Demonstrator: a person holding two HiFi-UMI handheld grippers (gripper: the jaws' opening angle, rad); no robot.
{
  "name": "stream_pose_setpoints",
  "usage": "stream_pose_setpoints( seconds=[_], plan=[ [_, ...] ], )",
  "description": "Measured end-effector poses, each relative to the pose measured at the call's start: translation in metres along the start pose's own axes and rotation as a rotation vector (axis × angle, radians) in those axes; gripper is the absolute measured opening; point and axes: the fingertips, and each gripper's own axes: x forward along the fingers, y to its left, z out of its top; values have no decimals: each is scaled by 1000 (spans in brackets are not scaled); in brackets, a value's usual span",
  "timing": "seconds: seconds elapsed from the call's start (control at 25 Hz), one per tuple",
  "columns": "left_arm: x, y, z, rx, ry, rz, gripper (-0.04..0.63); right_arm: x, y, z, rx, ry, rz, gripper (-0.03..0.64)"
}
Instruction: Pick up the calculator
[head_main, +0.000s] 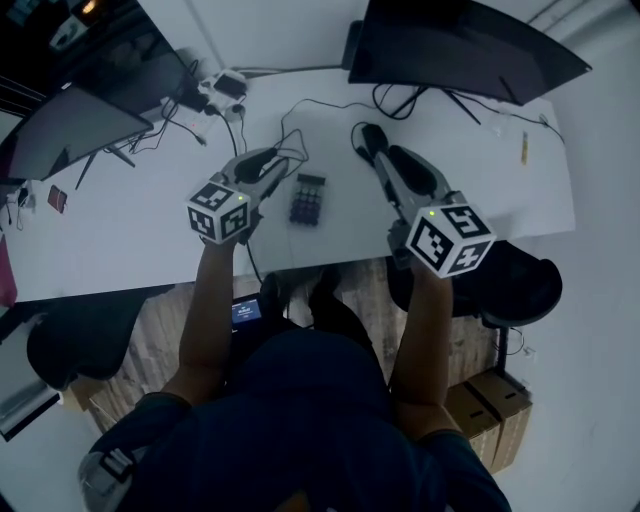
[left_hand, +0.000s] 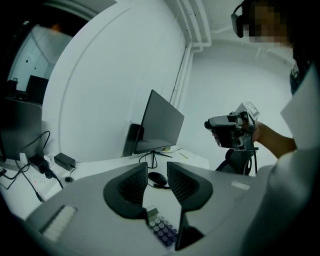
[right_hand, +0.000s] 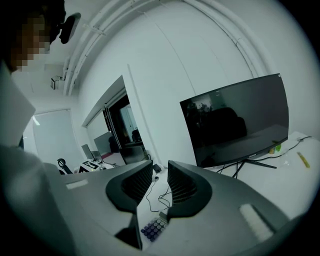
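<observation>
Now flanking the calculator (head_main: 308, 199), jaws empty.
My left gripper (left_hand: 157, 176) and right gripper (right_hand: 160, 176) gape narrowly; I should widen one and straddle its long edges.

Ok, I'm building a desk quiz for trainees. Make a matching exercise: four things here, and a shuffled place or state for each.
Things:
1 calculator
2 mouse
3 power strip
4 big monitor

Places or states:
a screen dark
b white, at the desk's far edge
c nearer the desk's front edge, keys up
d before the monitor's stand

Pairs: 1-c, 2-d, 3-b, 4-a
</observation>
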Motion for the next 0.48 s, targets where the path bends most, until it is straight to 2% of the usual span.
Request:
stream_pose_setpoints(
  seconds=[0.48],
  plan=[
    [40,37,-70,-112,115,33,144,16,-18,-30,44,54,10,78]
  ],
)
